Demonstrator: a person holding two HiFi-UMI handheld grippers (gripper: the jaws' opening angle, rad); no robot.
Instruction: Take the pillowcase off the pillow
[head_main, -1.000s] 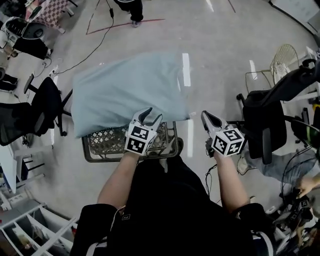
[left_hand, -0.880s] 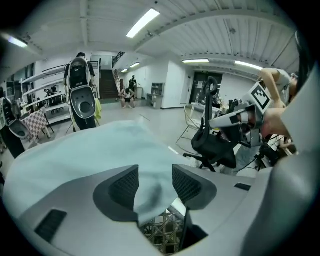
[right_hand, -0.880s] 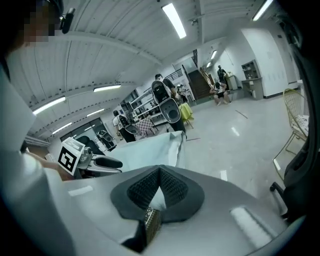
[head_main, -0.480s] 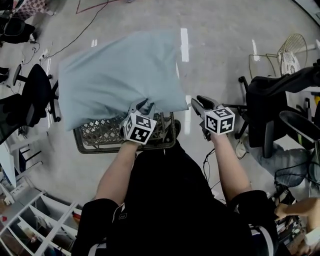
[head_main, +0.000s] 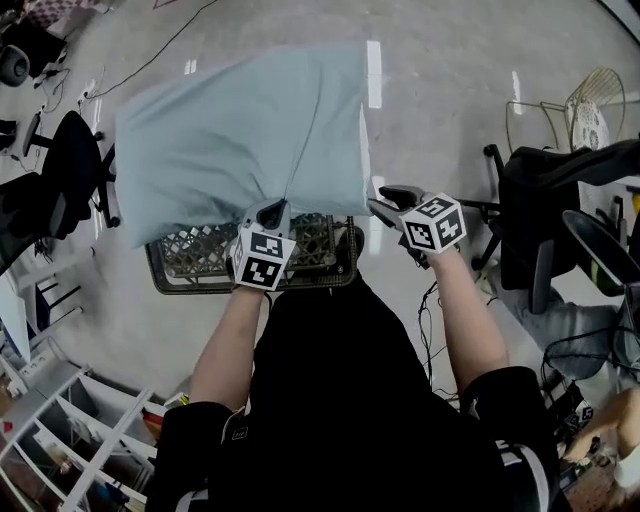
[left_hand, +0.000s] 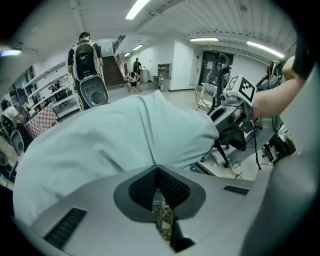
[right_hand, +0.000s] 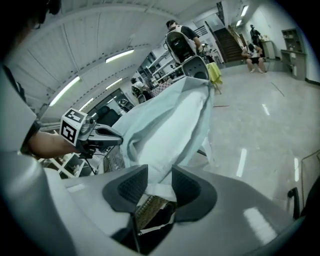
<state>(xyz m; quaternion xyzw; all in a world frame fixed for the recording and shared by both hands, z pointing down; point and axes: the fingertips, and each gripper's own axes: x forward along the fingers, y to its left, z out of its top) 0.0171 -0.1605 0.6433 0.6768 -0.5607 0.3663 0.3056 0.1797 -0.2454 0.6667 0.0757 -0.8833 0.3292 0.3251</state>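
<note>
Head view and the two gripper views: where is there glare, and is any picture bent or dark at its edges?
Head view: white streaks of glare on the glossy floor; room lines bow outward. Left gripper view: black corners, bright ceiling lamp, pillowcase sharp. Right gripper view: black corners too, glare streaks on the floor.

Plain pale blue-green pillowcase (head_main: 240, 140), brownish basket (head_main: 200, 268) with an open lattice weave at its near edge, glossy light grey floor (head_main: 450, 100) streaked with white reflections, black office chairs (head_main: 75, 185) at left and right, person's black top (head_main: 330, 400) nearest.
</note>
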